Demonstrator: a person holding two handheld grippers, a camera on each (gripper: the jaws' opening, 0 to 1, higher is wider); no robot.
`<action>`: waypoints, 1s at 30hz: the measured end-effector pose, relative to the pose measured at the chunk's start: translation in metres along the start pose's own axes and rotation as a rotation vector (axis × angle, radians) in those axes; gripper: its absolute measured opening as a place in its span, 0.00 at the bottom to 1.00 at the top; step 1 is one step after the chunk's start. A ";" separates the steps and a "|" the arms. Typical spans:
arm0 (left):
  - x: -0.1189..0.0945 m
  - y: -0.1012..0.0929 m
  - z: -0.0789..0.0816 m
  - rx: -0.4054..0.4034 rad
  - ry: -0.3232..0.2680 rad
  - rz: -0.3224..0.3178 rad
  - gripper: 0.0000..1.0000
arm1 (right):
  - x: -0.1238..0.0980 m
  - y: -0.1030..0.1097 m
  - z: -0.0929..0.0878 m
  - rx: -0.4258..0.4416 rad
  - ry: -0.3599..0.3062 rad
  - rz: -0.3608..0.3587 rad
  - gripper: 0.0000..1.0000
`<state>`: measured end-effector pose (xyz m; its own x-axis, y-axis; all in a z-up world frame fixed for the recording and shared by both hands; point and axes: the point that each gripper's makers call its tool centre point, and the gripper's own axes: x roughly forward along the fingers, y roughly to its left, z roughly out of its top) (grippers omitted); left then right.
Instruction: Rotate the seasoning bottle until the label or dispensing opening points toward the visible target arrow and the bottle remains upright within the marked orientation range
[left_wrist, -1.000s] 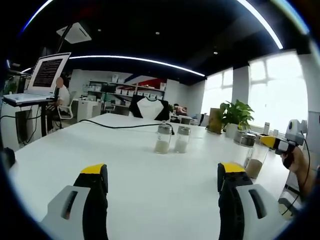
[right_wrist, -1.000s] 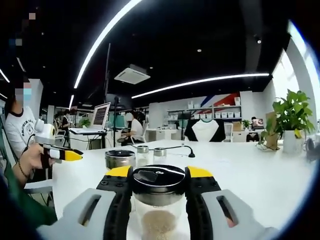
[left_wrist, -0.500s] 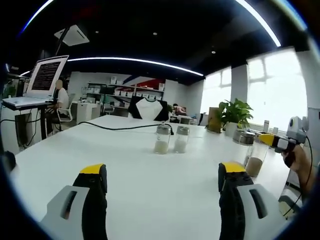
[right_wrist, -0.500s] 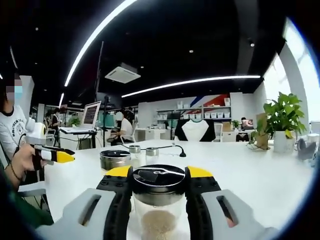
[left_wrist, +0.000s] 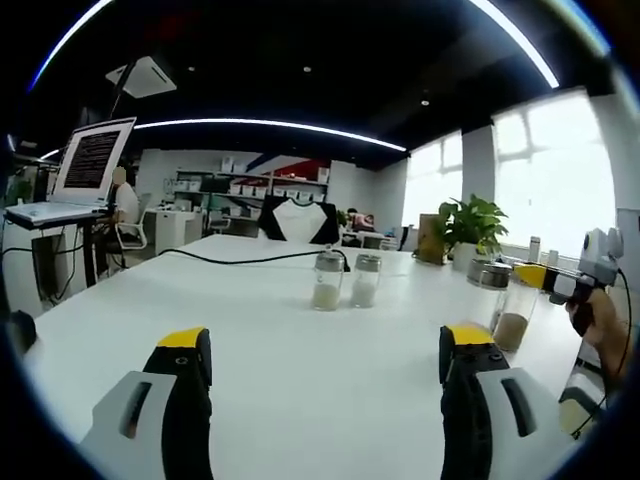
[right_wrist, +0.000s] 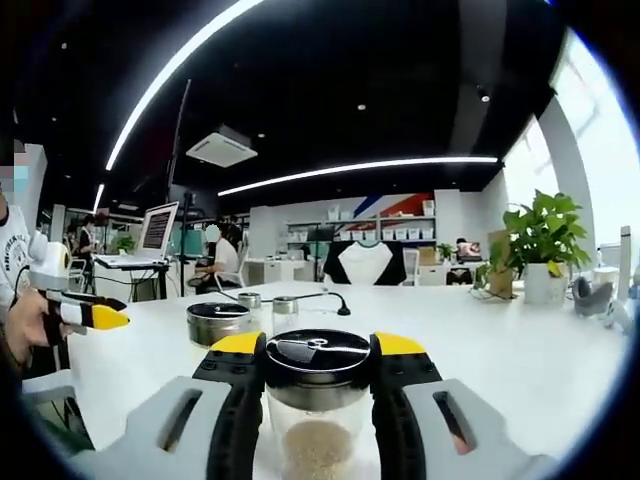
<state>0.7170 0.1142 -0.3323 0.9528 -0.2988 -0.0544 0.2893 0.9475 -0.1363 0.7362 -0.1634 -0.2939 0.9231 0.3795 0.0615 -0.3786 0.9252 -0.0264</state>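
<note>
Right gripper view has the right gripper (right_wrist: 318, 400) clamped on the seasoning bottle (right_wrist: 318, 410), its two yellow-tipped fingers (right_wrist: 236, 345) pressed against opposite sides of the glass just under the dark metal cap (right_wrist: 318, 352). The bottle stands upright between them, pale granules filling its lower part, so its long axis runs straight up and any turn has to go around that axis with the hand rolling about the vertical rather than tipping. I can see no label or target arrow from here, and which way the cap's opening faces cannot be told. A second jar with a metal lid (right_wrist: 218, 322) sits just behind and to the left, and two small shakers (right_wrist: 262, 305) stand farther back on the white table (right_wrist: 520, 350). In the left gripper view the left gripper (left_wrist: 325, 375) hovers low over the table with its fingers (left_wrist: 188, 345) spread wide and nothing between them; the held bottle (left_wrist: 512, 322) appears off to its right, well apart, so the right hand (left_wrist: 595, 320) is the one placed to do the turning.
</note>
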 end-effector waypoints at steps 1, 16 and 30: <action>-0.001 0.001 0.001 0.001 -0.002 0.004 1.00 | 0.001 0.000 0.000 -0.001 -0.001 -0.010 0.40; -0.002 0.006 0.001 -0.009 -0.008 0.024 1.00 | 0.000 0.001 -0.001 -0.012 -0.014 -0.119 0.40; -0.001 0.009 0.000 -0.024 -0.007 0.030 1.00 | -0.013 -0.009 0.015 0.104 -0.033 -0.109 0.58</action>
<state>0.7183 0.1232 -0.3337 0.9616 -0.2696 -0.0522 0.2585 0.9529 -0.1588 0.7264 -0.1772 -0.2797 0.9571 0.2751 0.0910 -0.2827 0.9554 0.0856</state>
